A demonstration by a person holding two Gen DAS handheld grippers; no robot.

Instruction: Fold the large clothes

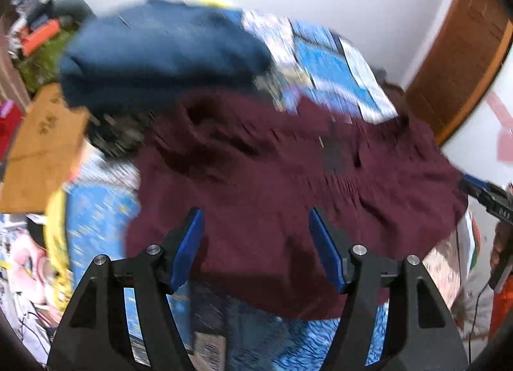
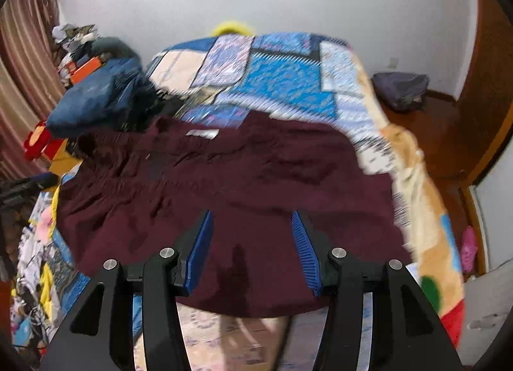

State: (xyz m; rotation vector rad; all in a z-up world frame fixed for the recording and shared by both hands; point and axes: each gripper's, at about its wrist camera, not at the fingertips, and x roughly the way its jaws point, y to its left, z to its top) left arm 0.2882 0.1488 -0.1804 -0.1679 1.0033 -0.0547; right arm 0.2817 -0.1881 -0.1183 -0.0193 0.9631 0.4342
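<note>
A large maroon garment (image 1: pixel 272 178) lies spread on the patterned blue bed cover (image 1: pixel 330 63); it also shows in the right wrist view (image 2: pixel 243 172), with a white label (image 2: pixel 202 133) near its far edge. My left gripper (image 1: pixel 256 220) is open and empty, above the garment's near part. My right gripper (image 2: pixel 251 220) is open and empty, above the garment's near edge. The right gripper's body (image 1: pixel 490 201) shows at the right edge of the left wrist view. Both views are motion-blurred.
A dark blue garment (image 1: pixel 160 53) is bunched at the garment's far left, also in the right wrist view (image 2: pixel 96 98). A cardboard box (image 1: pixel 41 149) and clutter stand left of the bed. A wooden door (image 1: pixel 458 59) is at right. A dark bag (image 2: pixel 400 88) lies on the floor.
</note>
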